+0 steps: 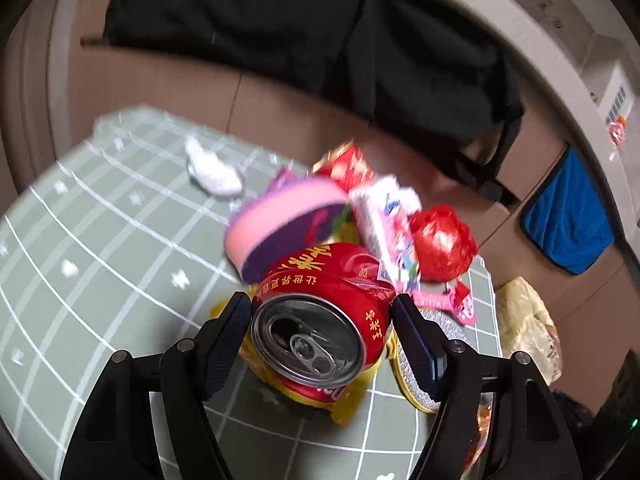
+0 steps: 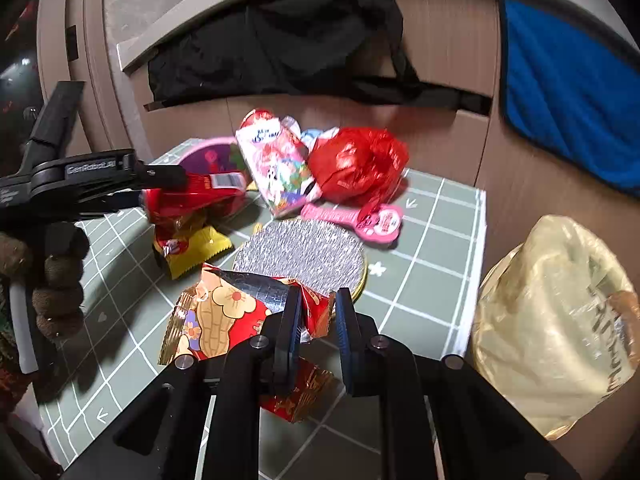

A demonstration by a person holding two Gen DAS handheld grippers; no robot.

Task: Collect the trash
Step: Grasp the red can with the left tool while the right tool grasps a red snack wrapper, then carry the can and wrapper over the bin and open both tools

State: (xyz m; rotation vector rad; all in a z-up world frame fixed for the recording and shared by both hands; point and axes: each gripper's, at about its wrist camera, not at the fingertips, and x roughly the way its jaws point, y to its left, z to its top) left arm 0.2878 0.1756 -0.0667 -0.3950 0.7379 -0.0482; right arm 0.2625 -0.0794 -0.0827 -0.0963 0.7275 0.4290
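My left gripper (image 1: 322, 322) is shut on a dented red drink can (image 1: 320, 312), its opened top facing the camera, held above the green grid mat (image 1: 100, 240). The same can (image 2: 192, 196) shows in the right wrist view, held by the left gripper (image 2: 160, 188). My right gripper (image 2: 318, 320) is shut on a red peanut snack wrapper (image 2: 224, 316) with a foil inside. More trash lies on the mat: a red plastic bag (image 2: 356, 164), a pink-white packet (image 2: 276, 164), a pink toy wrapper (image 2: 360, 218), a yellow wrapper (image 2: 196, 252).
A silver glitter disc (image 2: 300, 252) lies mid-mat. A pink-purple round tub (image 1: 280, 228) and a crumpled white tissue (image 1: 212, 168) lie further back. A yellowish plastic bag (image 2: 556, 320) stands off the mat's right edge. Brown cabinet fronts, black cloth (image 2: 280, 48) and a blue towel (image 2: 568, 92) are behind.
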